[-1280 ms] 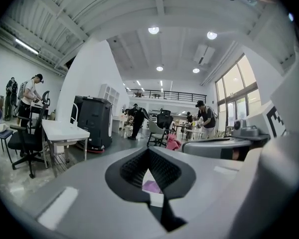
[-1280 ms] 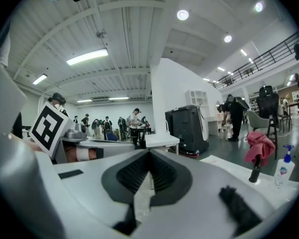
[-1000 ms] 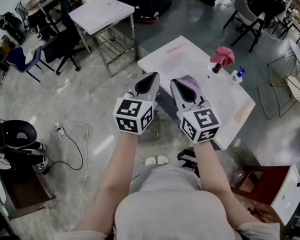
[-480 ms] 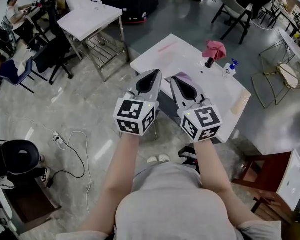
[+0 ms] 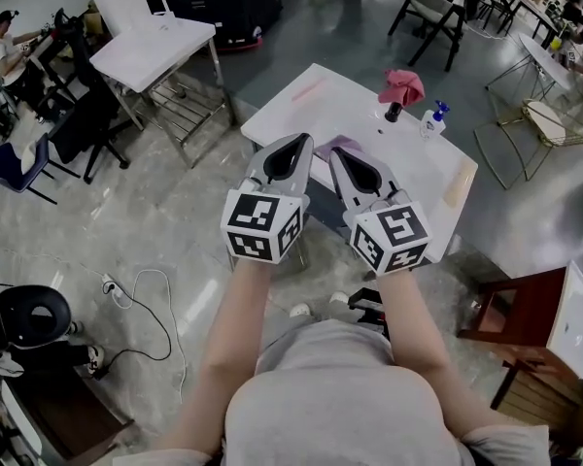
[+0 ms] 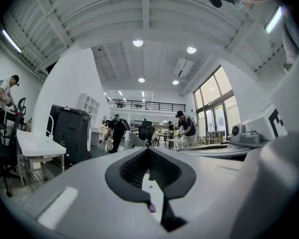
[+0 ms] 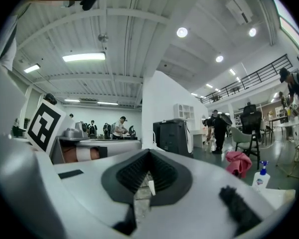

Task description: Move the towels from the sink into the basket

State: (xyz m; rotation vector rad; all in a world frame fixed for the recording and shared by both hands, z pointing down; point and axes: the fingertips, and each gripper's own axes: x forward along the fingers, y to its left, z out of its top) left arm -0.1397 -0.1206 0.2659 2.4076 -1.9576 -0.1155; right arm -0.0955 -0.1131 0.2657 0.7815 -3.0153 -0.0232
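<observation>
The left claw is pressed together with nothing in it, held level at mid-frame in the head view. The right claw just beside it also has its jaws closed tip to tip and empty. In the picture both overlap the near edge of the white table, which fills the upper middle of the frame. A lilac towel shows on the table just past the claw tips; the right claw covers most of it, so the sink around it cannot be made out. A pink towel sits bunched on a dark tap at the table's far side, with a spray bottle near it on the right. Open grey floor spreads left of the table. A second white table at upper left and a wire stand at the right edge stand well apart from it. The person's body fills the bottom of the frame and hides the floor there
</observation>
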